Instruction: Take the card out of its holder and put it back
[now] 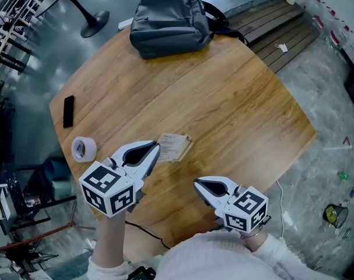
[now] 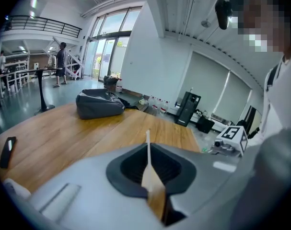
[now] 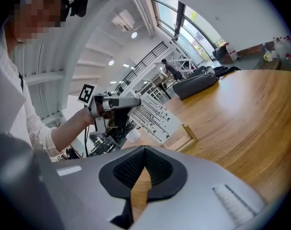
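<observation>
The left gripper (image 1: 157, 151) is pinching the thin, light, probably bendy card (image 1: 175, 147) by its near edge, low over the bench (image 1: 235, 98) beside its tan holder (image 3: 187, 137), while the right gripper (image 1: 196, 184) is hovering closed and empty.

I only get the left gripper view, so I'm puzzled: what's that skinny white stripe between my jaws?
Observer: That's the card, edge-on to you; the right gripper view shows its printed face, pinched by the left hand-held gripper.
Operator: Where's its holder?
Observer: The wooden holder lies on the table, close by the card.
Operator: Is my other one busy?
Observer: No, the right hand-held gripper is shut on nothing.
</observation>
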`<action>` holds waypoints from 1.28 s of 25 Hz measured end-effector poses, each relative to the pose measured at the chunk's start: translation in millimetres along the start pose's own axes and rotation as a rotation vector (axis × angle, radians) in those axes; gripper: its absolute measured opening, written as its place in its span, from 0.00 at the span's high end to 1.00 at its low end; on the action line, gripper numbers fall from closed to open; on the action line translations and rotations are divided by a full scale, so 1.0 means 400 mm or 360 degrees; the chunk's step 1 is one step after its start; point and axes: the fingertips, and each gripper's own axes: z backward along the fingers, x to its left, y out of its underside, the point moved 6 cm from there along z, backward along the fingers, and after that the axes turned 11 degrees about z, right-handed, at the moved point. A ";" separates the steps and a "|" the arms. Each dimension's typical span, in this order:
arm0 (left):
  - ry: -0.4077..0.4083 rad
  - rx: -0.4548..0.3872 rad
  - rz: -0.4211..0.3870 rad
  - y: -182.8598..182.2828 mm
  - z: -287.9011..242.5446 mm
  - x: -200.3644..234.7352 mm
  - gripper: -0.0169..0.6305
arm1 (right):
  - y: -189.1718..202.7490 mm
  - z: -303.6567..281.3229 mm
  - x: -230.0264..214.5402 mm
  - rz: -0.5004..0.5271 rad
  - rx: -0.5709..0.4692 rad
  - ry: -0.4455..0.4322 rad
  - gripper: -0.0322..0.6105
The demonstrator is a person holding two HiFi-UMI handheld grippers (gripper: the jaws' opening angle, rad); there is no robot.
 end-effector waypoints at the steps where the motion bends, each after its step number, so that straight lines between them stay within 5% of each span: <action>1: 0.0000 0.0007 -0.0003 -0.001 -0.003 0.000 0.94 | 0.000 0.001 -0.001 -0.0003 -0.0001 0.0001 0.95; 32: -0.0112 0.0223 -0.0216 -0.012 -0.036 -0.041 0.94 | 0.003 0.011 -0.015 -0.0033 -0.0039 0.0000 0.95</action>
